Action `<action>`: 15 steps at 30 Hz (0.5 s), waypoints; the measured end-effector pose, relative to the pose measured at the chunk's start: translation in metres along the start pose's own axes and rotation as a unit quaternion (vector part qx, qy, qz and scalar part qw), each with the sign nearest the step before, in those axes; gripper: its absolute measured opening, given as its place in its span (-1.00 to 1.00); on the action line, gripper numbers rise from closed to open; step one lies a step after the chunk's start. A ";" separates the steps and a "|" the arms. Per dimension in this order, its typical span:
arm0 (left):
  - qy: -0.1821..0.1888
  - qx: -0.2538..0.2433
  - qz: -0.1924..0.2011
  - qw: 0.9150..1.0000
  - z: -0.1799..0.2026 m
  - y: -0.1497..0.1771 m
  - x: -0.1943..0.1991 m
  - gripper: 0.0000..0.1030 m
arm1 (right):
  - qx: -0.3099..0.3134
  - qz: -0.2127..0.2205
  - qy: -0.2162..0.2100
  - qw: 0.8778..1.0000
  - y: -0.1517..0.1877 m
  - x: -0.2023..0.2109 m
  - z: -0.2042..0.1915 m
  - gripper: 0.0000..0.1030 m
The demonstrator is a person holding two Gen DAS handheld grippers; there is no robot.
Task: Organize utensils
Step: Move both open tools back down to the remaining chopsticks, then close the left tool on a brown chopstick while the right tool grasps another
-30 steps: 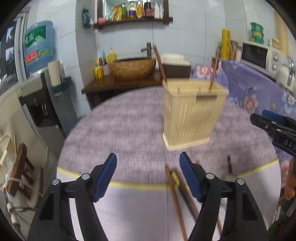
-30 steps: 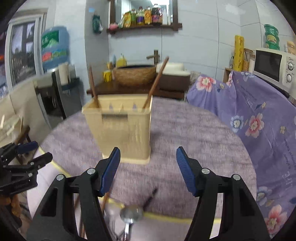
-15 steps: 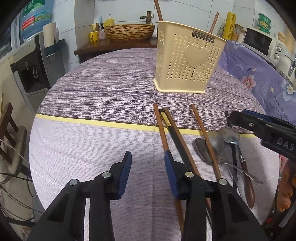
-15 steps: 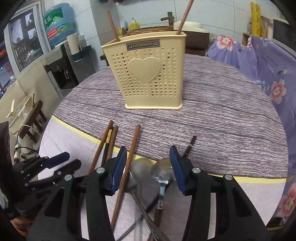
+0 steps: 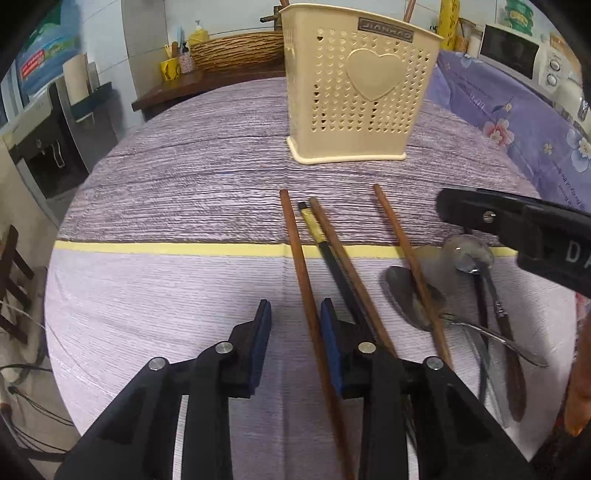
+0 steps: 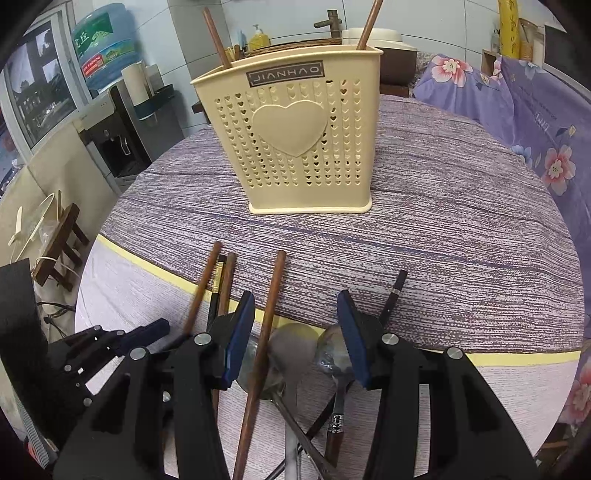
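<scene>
A cream perforated utensil holder [image 5: 358, 92] with a heart on its front stands on the round table, also in the right wrist view [image 6: 303, 147], with two brown chopsticks [image 6: 214, 33] standing in it. Several brown chopsticks [image 5: 299, 258], a black chopstick [image 5: 332, 258] and spoons [image 5: 410, 295] lie on the cloth in front. My left gripper [image 5: 295, 332] is open, low over the cloth, its jaws straddling the leftmost chopstick. My right gripper [image 6: 295, 332] is open over a chopstick [image 6: 266, 321] and the spoon bowls [image 6: 291, 347]; it also shows in the left wrist view [image 5: 517, 229].
The table [image 5: 184, 184] has a purple striped cloth with a yellow line. A floral purple cover [image 6: 535, 122] lies to the right, a water dispenser [image 6: 110, 110] to the left. A wooden counter with a woven basket [image 5: 236, 48] stands behind. The table's near edge is close.
Both grippers have dropped from facing the holder to low over the utensils. Both sets of jaws have narrowed but stay open. The left one now straddles a chopstick.
</scene>
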State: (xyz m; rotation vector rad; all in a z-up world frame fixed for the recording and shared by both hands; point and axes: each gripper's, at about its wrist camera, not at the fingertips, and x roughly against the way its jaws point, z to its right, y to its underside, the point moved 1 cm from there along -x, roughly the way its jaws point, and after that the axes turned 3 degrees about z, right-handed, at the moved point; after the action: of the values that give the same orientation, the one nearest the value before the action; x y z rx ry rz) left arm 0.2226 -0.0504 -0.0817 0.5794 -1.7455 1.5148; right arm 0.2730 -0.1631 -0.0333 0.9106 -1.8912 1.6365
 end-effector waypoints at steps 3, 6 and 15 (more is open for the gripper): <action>-0.003 0.005 -0.003 1.000 -0.015 -0.003 -0.002 -0.50 | 0.002 -0.006 -0.002 1.000 -0.002 -0.003 -0.002 -0.09; -0.005 0.015 -0.010 1.000 -0.025 -0.009 -0.005 -0.50 | 0.002 -0.022 -0.008 1.000 -0.004 -0.012 -0.005 -0.09; -0.015 0.025 -0.020 0.999 -0.030 -0.031 -0.022 -0.50 | -0.003 -0.066 -0.004 0.998 -0.008 -0.041 -0.016 -0.22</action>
State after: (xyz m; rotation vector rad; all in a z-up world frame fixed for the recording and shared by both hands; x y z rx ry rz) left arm 0.2668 -0.0300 -0.0780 0.6621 -1.7123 1.5327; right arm 0.3048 -0.1403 -0.0550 1.0185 -1.8000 1.5501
